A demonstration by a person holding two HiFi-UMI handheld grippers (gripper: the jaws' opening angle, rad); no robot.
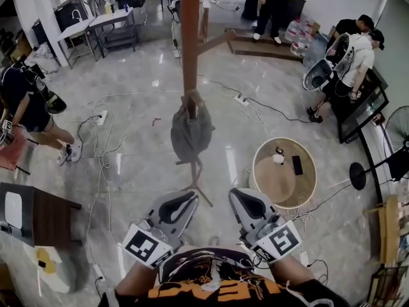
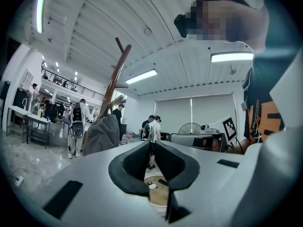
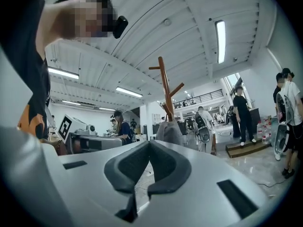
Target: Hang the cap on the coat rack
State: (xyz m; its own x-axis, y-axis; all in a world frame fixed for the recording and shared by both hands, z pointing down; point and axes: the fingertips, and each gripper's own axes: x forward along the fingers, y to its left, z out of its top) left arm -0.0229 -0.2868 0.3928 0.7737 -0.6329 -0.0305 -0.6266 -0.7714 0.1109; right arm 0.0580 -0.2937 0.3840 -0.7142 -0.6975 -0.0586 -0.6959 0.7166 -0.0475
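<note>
A grey cap (image 1: 190, 133) hangs on a low peg of the wooden coat rack (image 1: 190, 37), which stands on the floor ahead of me. Both grippers are held low and close to my body, well short of the rack. My left gripper (image 1: 182, 203) is shut with nothing in it. Beside it, my right gripper (image 1: 246, 200) is also shut and holds nothing. The left gripper view shows the cap (image 2: 102, 136) on the rack (image 2: 116, 74) beyond the closed jaw tips (image 2: 152, 143). The right gripper view shows the cap (image 3: 169, 132) under the rack (image 3: 165, 89).
A round wooden table (image 1: 300, 187) with a phone and a small white item stands to the right of the rack. Cables and power strips (image 1: 101, 117) lie across the floor. A dark table (image 1: 38, 213) is at my left. People stand at the left and far right.
</note>
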